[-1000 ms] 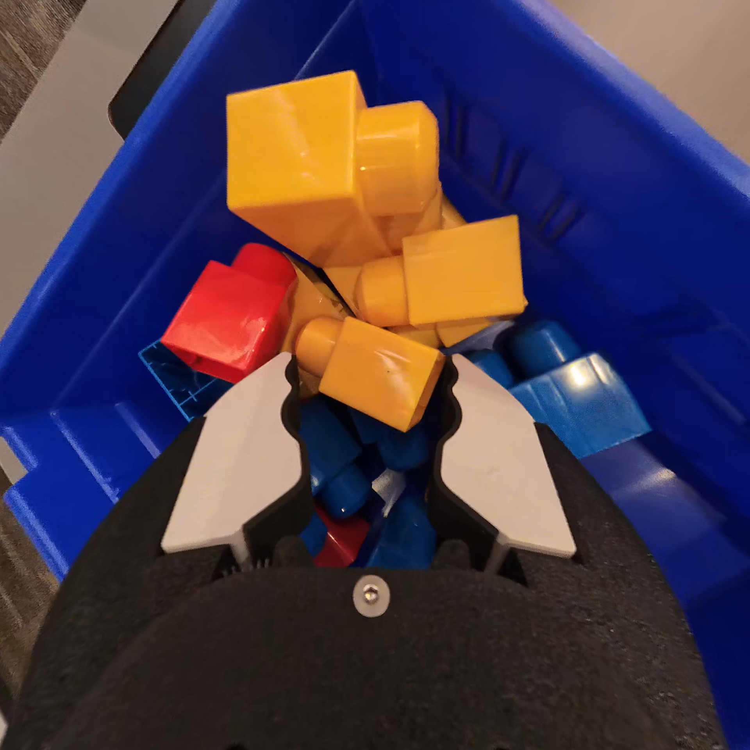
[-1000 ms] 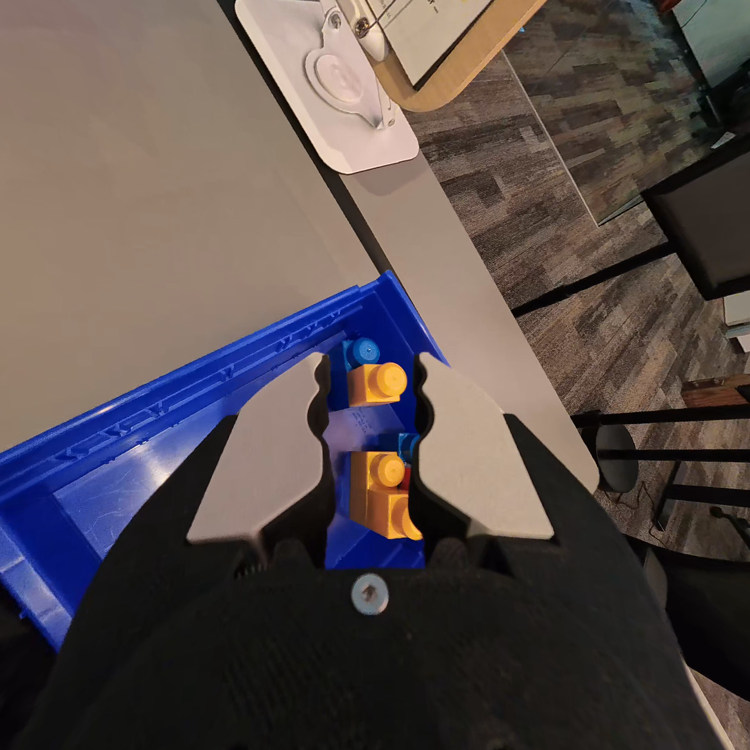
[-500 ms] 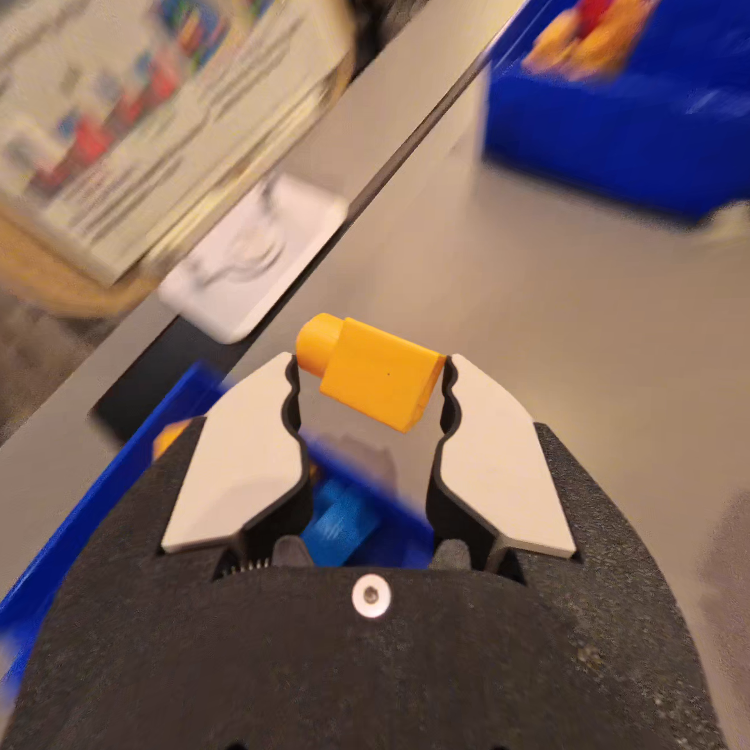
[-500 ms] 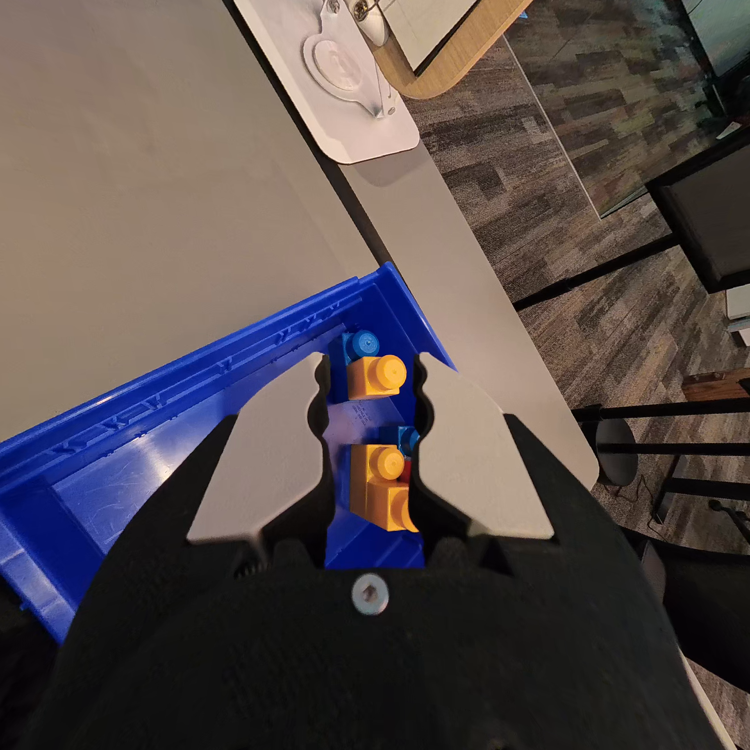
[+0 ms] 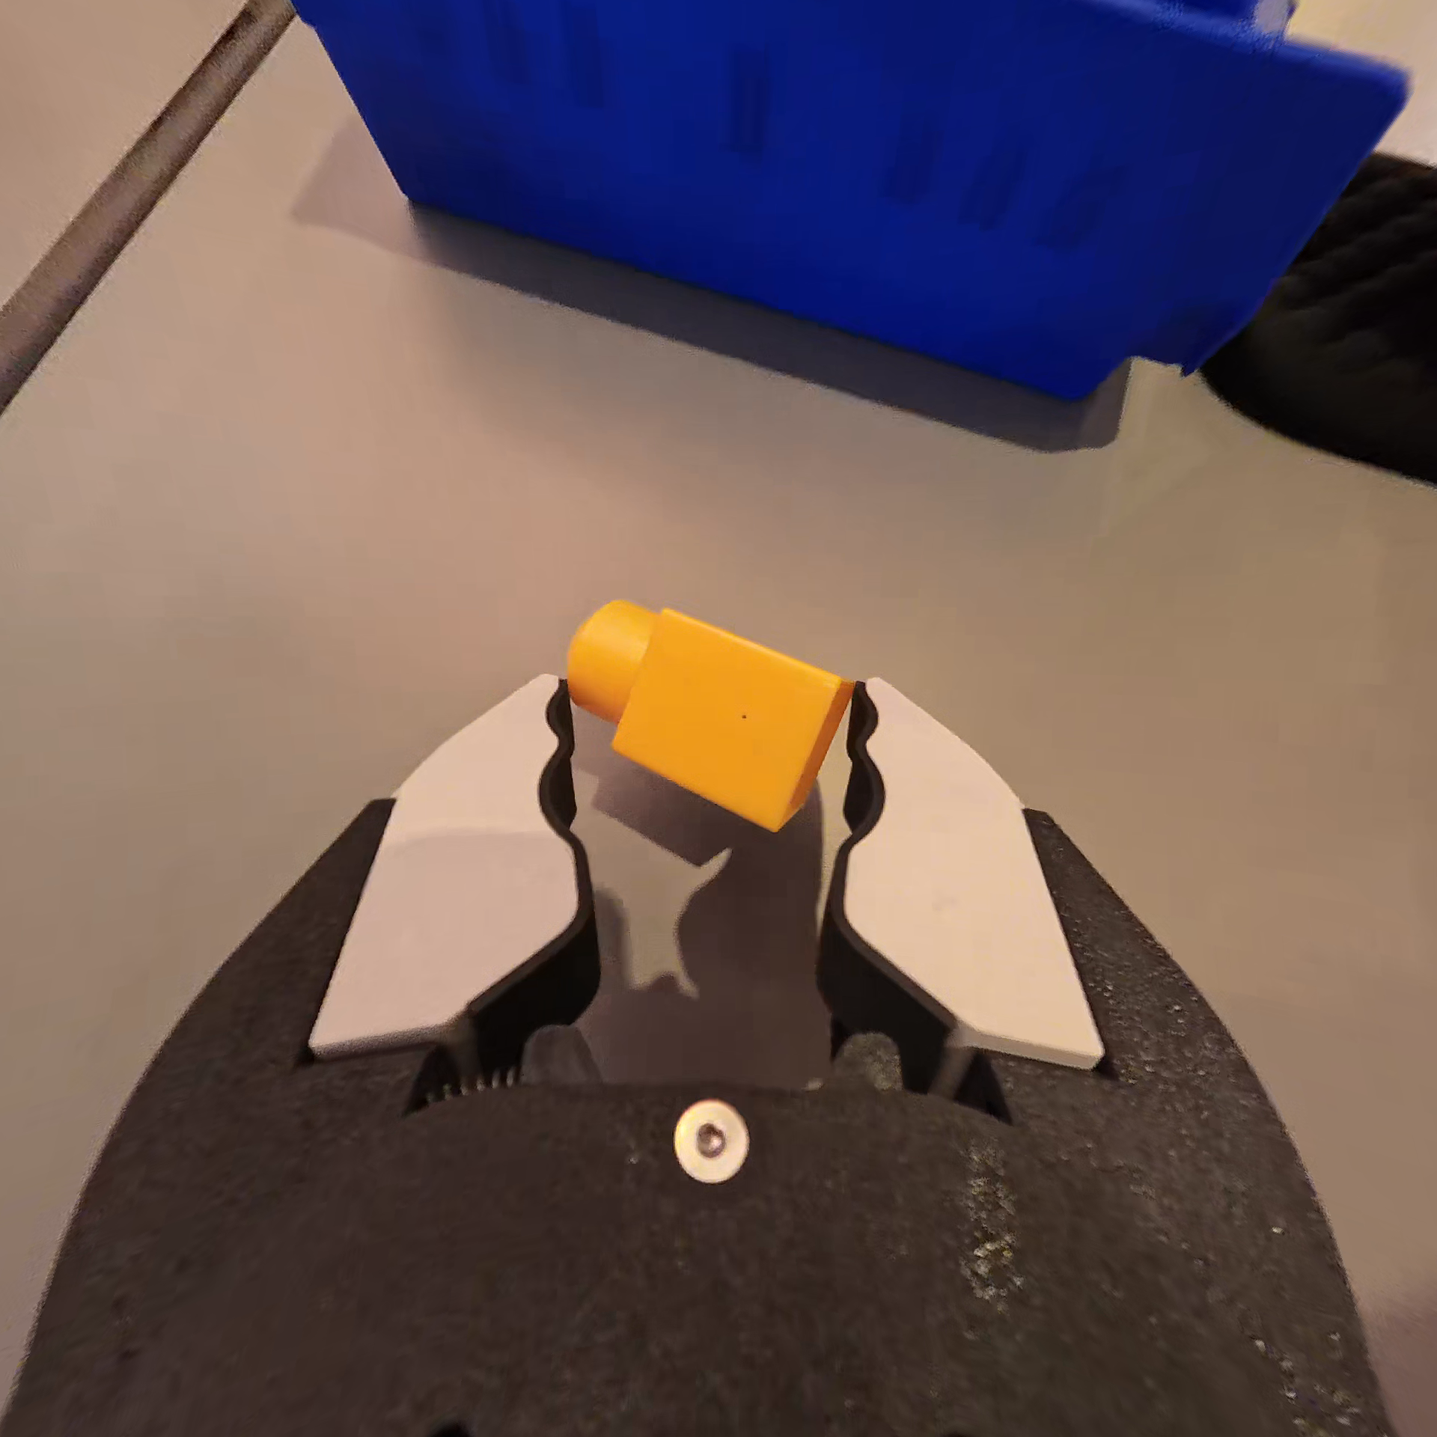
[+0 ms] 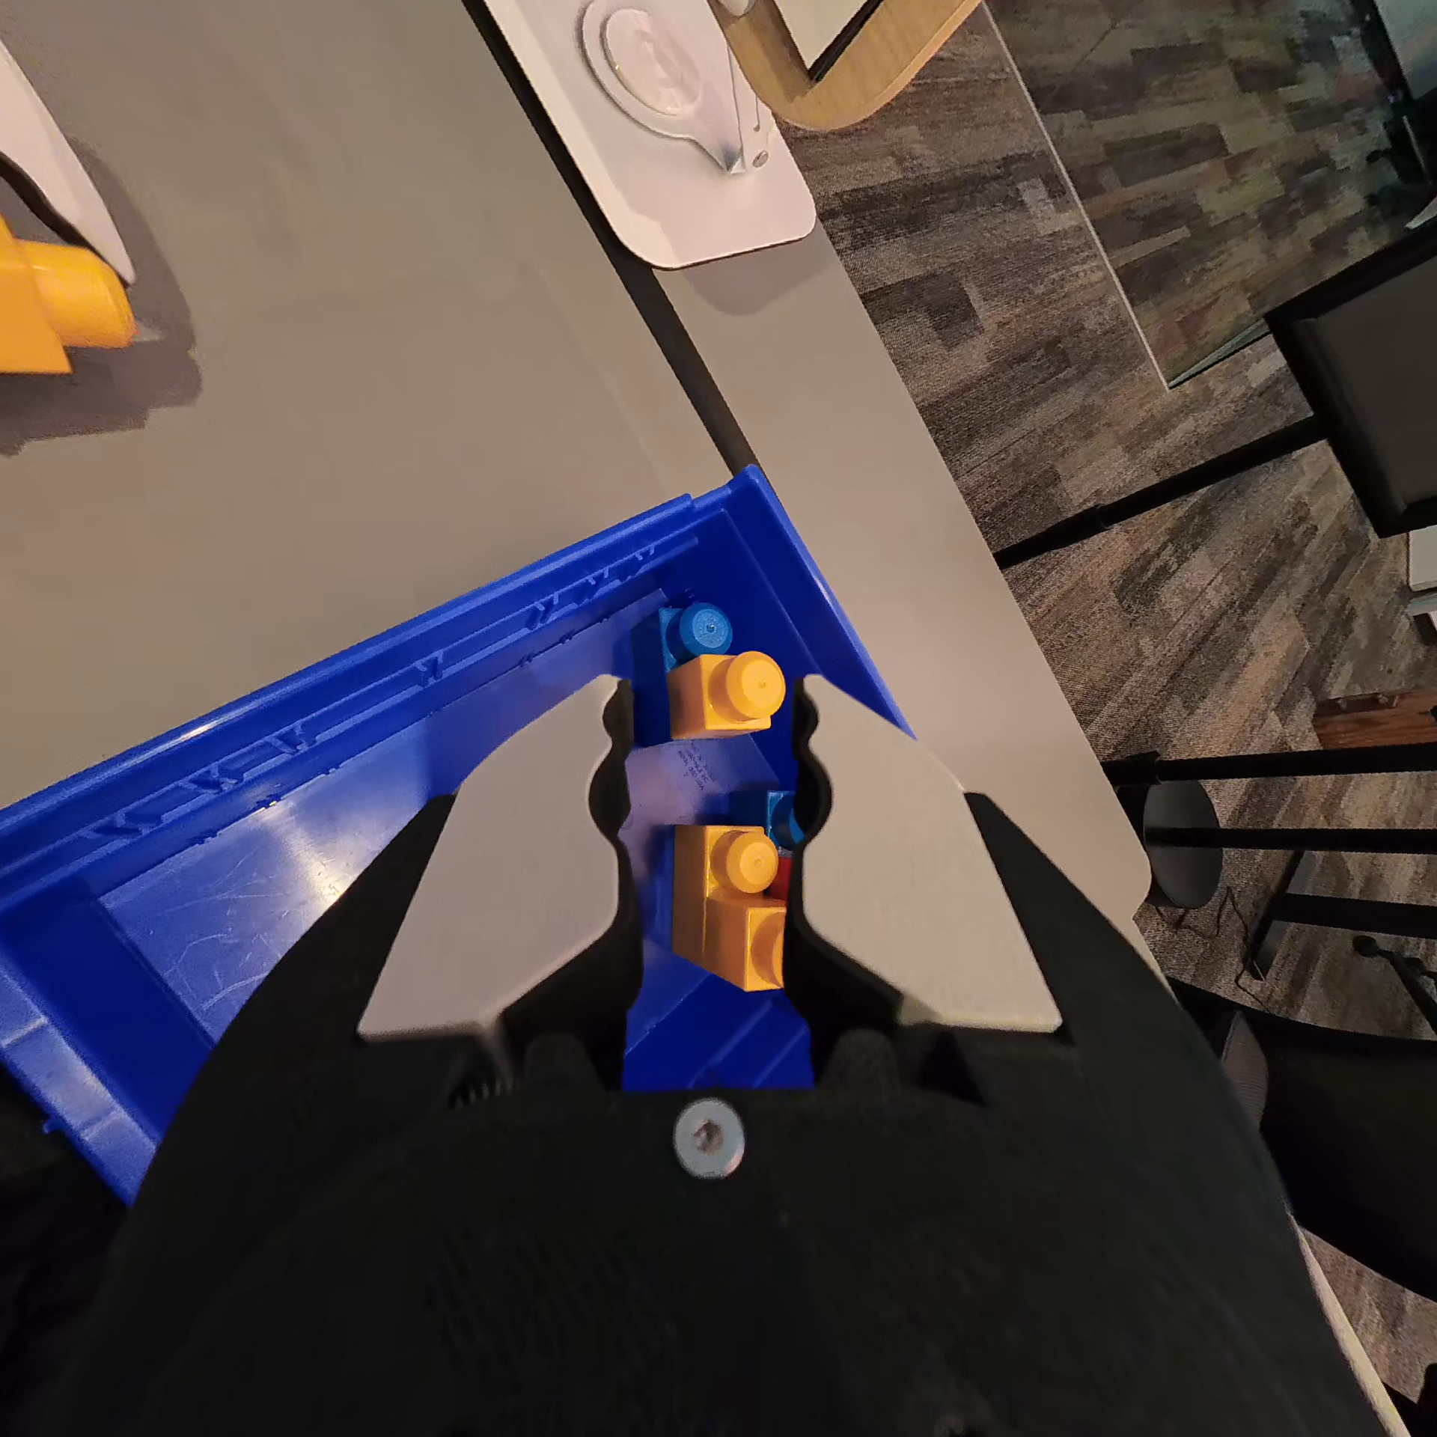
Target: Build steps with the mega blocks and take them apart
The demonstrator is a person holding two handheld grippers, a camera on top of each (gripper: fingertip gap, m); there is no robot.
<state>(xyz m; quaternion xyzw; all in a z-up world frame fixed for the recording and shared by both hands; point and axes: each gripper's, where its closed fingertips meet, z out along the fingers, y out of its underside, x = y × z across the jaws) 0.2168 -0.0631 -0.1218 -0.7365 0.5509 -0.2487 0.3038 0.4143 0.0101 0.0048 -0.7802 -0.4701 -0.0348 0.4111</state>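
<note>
**L gripper carrying one yellow block over desk, R waiting above bin**

The yellow block is sitting crosswise btwn the tips of the L gripper, which is clenching it: stud against the left finger, open base against the right. Its long axis is running finger to finger, tilted, stud end slightly higher. It's hanging just above the bare desk, shadow right beneath, w/ nothing built there in view. The blue bin is lying ahead of the L gripper, well apart.

The R gripper is hovering over a bin corner, jaws apart, gripping nothing. Btwn its fingers, inside the bin: approx 3 yellow blocks and 2 blue, plus a sliver of red; more may be hidden.

Judgement: the block needs turning stud-up before set-down, and L is the nearer gripper for that.
</note>
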